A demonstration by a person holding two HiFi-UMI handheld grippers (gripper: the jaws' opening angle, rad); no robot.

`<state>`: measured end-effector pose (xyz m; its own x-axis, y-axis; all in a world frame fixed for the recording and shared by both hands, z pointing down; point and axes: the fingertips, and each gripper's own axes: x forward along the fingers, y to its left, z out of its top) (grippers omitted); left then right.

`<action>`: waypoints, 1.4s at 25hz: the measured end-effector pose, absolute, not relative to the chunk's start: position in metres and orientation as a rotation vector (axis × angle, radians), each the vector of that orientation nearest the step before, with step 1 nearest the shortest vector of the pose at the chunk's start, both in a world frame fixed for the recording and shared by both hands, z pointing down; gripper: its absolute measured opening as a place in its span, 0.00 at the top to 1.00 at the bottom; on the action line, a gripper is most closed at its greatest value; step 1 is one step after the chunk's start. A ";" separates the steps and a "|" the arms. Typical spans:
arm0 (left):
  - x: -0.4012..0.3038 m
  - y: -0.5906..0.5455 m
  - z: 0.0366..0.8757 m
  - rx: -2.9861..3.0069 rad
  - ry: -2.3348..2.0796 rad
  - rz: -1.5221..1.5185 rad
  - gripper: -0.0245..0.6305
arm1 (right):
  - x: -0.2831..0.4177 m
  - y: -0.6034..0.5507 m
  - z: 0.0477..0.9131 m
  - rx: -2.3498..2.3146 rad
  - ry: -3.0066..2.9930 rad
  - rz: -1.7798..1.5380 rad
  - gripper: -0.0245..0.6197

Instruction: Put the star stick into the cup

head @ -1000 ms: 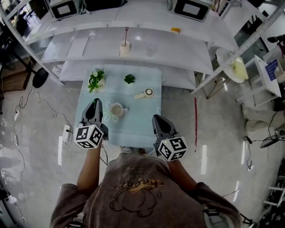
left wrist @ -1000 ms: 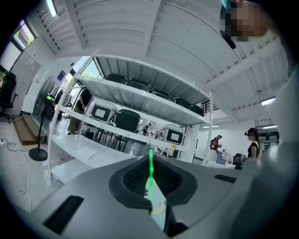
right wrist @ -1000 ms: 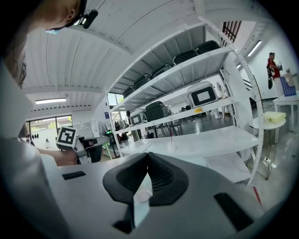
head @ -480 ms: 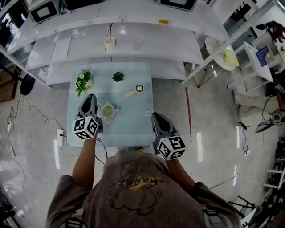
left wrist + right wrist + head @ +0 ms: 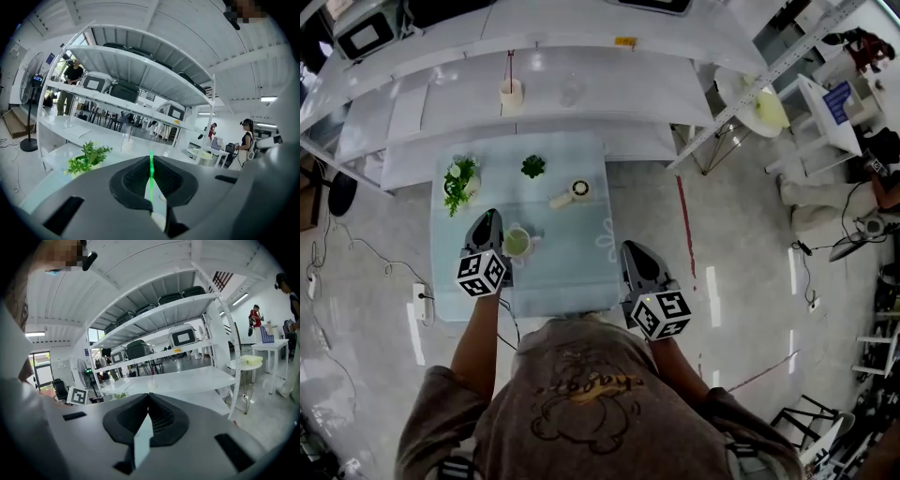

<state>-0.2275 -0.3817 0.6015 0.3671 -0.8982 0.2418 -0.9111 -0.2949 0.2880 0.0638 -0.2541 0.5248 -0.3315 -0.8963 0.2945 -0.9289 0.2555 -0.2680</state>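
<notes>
A thin green stick (image 5: pixel 151 172) stands upright between the closed jaws of my left gripper (image 5: pixel 151 161); it is the star stick. In the head view the left gripper (image 5: pixel 487 221) hangs over the left part of the pale blue table (image 5: pixel 572 262), right beside a white cup (image 5: pixel 517 244). A green shape shows at the cup's mouth; whether it is inside the cup I cannot tell. My right gripper (image 5: pixel 636 255) hovers off the table's front right corner, jaws together with nothing between them, as the right gripper view (image 5: pixel 149 401) confirms.
A leafy potted plant (image 5: pixel 457 180), a small green plant (image 5: pixel 532 166) and a white handled object with a round end (image 5: pixel 572 192) sit at the table's far side. Behind it, a white shelf (image 5: pixel 628 94) holds a cup with a red stick (image 5: pixel 511 91) and a clear glass (image 5: pixel 572 91).
The left gripper has closed in on the cup from the left. The cup's mouth now looks green. The head camera has shifted, so the whole scene sits further left.
</notes>
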 end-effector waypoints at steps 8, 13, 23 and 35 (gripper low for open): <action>-0.226 -0.389 0.618 2.240 -1.539 0.065 0.91 | 0.061 -0.256 0.526 1.777 -2.405 0.617 0.95; -0.225 -0.393 0.628 2.222 -1.504 0.089 0.91 | 0.058 -0.258 0.526 1.789 -2.399 0.618 0.95; -0.220 -0.390 0.627 2.227 -1.450 0.120 0.81 | 0.060 -0.255 0.525 1.818 -2.390 0.616 0.95; -0.208 -0.374 0.527 2.356 -1.453 -0.014 0.76 | 0.060 -0.257 0.515 1.783 -2.474 0.573 0.95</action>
